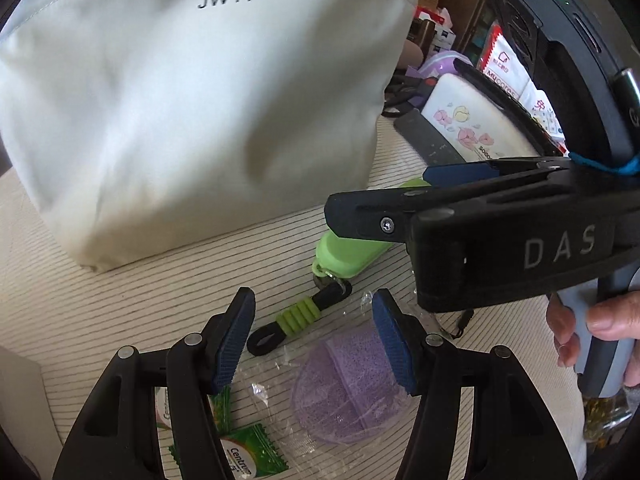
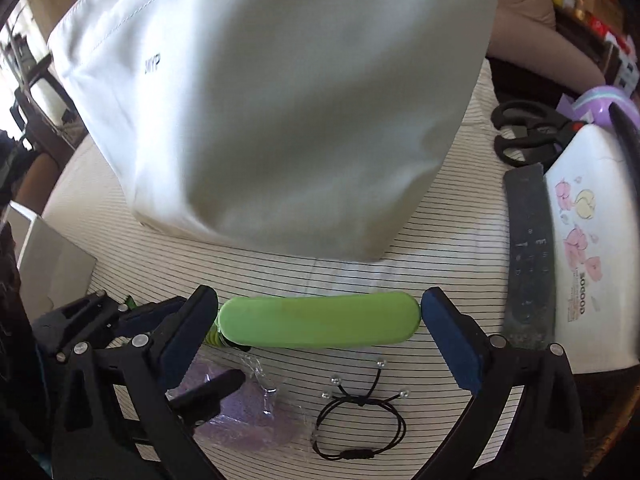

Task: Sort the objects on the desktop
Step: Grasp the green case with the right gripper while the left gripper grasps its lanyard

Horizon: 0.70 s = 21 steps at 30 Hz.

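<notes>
A lime-green oblong case (image 2: 316,320) lies crosswise on the striped cloth, in front of a white fabric bag (image 2: 280,120). My right gripper (image 2: 319,312) is open and hovers over the case, one blue pad by each end. In the left wrist view this gripper (image 1: 380,194) comes in from the right above the case (image 1: 344,252). A black strap with a green ribbed piece (image 1: 296,316) trails from the case. My left gripper (image 1: 314,344) is open above a purple mesh item in clear wrap (image 1: 344,392), gripping nothing.
Green Centrum sachets (image 1: 248,456) lie under the left fingers. A black cord bracelet (image 2: 360,420) lies near the right gripper. To the right are a dark remote (image 2: 528,248), a white flowered box (image 2: 592,248) and black scissors (image 2: 524,132). A hand (image 1: 600,320) holds the right gripper's handle.
</notes>
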### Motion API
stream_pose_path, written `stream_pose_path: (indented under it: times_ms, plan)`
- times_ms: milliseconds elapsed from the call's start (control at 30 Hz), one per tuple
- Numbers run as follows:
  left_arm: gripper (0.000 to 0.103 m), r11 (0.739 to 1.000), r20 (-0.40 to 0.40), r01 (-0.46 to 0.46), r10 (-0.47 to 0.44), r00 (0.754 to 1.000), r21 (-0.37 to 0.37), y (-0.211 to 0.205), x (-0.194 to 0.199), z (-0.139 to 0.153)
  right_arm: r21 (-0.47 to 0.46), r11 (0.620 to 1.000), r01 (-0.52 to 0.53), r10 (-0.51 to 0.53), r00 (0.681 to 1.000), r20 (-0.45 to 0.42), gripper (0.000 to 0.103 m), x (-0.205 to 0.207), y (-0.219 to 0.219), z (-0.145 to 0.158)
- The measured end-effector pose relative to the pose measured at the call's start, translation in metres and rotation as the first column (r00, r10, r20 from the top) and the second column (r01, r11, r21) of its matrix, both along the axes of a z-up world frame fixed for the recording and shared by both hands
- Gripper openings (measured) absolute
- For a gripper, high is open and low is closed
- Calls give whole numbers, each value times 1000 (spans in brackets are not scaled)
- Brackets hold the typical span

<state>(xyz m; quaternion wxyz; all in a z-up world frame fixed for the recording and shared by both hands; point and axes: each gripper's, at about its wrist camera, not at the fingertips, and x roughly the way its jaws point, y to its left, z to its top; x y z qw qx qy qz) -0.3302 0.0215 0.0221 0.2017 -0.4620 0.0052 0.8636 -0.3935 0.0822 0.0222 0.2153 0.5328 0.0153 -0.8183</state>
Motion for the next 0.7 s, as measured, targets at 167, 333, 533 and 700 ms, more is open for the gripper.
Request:
stream_pose_path:
  times_ms: [167, 333, 533, 700]
  plan:
    - [53, 999, 4, 51, -51, 999, 2, 5, -16, 1, -203, 978, 50, -28, 993, 111, 102, -9, 28, -11]
    - [31, 996, 9, 80, -80, 997, -32, 12, -22, -6, -231, 971, 60, -30, 991, 132, 96, -8, 35, -18]
    - [31, 997, 1, 78, -78, 997, 18, 4, -22, -1, -229, 972, 47, -18, 992, 126, 96, -3, 33, -17]
    - [31, 997, -14, 77, -77, 997, 20, 3, -17, 8, -226, 974, 27, -2, 994, 111, 96, 3, 30, -10]
